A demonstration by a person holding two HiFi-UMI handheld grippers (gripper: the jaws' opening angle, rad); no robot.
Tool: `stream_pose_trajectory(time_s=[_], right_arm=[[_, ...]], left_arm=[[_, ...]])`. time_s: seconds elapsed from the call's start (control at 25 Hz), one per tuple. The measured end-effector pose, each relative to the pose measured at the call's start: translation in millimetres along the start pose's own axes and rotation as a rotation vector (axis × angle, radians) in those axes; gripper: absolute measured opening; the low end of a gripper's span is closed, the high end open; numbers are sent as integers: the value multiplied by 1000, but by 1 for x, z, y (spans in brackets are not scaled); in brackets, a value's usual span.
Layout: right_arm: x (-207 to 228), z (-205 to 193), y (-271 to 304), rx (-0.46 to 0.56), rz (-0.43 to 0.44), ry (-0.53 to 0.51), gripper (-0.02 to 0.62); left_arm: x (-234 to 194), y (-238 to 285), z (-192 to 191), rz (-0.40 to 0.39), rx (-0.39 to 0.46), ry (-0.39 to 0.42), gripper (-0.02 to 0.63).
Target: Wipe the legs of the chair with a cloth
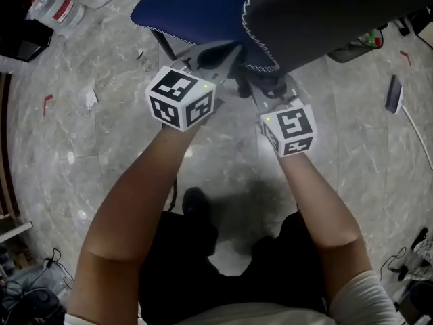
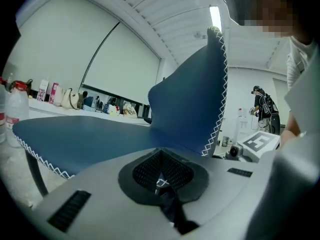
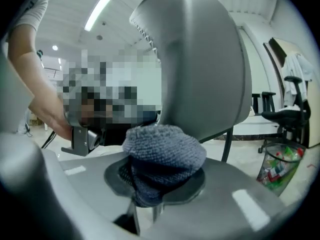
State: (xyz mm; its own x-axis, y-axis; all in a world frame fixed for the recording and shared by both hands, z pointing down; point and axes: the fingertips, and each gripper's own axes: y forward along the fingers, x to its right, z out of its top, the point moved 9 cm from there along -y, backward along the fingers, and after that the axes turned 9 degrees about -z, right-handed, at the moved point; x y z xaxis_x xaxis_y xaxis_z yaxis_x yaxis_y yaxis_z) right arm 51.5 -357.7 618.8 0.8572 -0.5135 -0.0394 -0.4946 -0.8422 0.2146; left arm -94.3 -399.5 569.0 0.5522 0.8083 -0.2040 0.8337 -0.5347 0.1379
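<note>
A chair with a blue seat (image 1: 193, 9) and a grey back shell (image 1: 325, 15) stands in front of me, both edged with white zigzag stitching. One dark leg (image 1: 164, 46) shows under the seat; another shows as a thin leg (image 3: 228, 144). My left gripper (image 1: 218, 54) reaches to the seat's edge; its pads (image 2: 150, 170) are closed on a bit of blue stitched fabric, seemingly that edge. My right gripper (image 1: 254, 87) sits just beside it under the grey shell (image 3: 200, 59), shut on a bunched grey-blue terry cloth (image 3: 165, 149).
Marble floor (image 1: 88, 154) all round. Plastic bottles (image 1: 67, 2) lie at the far left, a dark phone-like slab (image 1: 394, 93) with a white cable at the right. A litter bin (image 3: 277, 166) and an office chair (image 3: 287, 109) stand to the right. Another person (image 2: 262, 109) stands far off.
</note>
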Motion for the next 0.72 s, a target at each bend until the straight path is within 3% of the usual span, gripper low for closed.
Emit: stream_pose_trajectory(time_s=[0.16, 0.44, 0.72], right_arm=[[3, -17, 16, -12, 11, 31, 114], [1, -103, 58, -90, 10, 28, 146], [-7, -197, 93, -353, 6, 51, 150]], left_arm=[[-1, 0, -1, 1, 10, -11, 3], [2, 3, -1, 6, 15, -23, 3], [0, -2, -1, 8, 17, -61, 3]])
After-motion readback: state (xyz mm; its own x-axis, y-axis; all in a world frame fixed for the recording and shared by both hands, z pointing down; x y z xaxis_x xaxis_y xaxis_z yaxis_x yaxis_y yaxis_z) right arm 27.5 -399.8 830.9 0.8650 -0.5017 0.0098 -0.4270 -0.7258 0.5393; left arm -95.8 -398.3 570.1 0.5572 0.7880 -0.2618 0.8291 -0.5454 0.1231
